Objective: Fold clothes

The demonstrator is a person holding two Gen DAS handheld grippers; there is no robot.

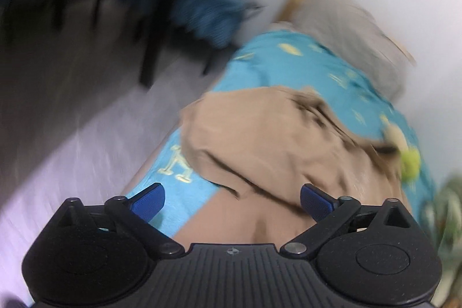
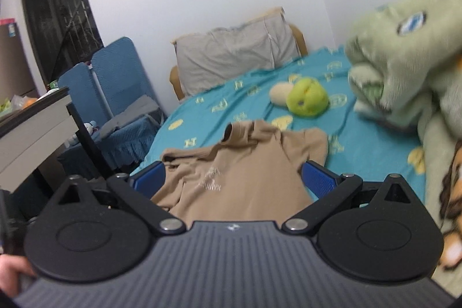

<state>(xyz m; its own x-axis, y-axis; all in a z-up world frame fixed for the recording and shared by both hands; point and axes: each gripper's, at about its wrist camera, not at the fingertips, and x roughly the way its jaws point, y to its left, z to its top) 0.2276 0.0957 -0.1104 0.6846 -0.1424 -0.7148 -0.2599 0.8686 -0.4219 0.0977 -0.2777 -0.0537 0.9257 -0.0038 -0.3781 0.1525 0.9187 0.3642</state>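
I see both my grippers, left point(image 1: 232, 202) and right point(image 2: 234, 178), spread wide over the tan shirt point(image 2: 239, 163) on the bed point(image 2: 231, 106).

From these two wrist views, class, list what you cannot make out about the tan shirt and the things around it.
- Tan shirt: its near hem is cut off behind the right hand-held gripper body in the right wrist view.
- Pale print on the shirt's chest: too blurred to read.
- Left wrist view: motion blur smears the shirt folds and the dark furniture.
- Green plush toy: small and soft-focused, so its shape is unclear.
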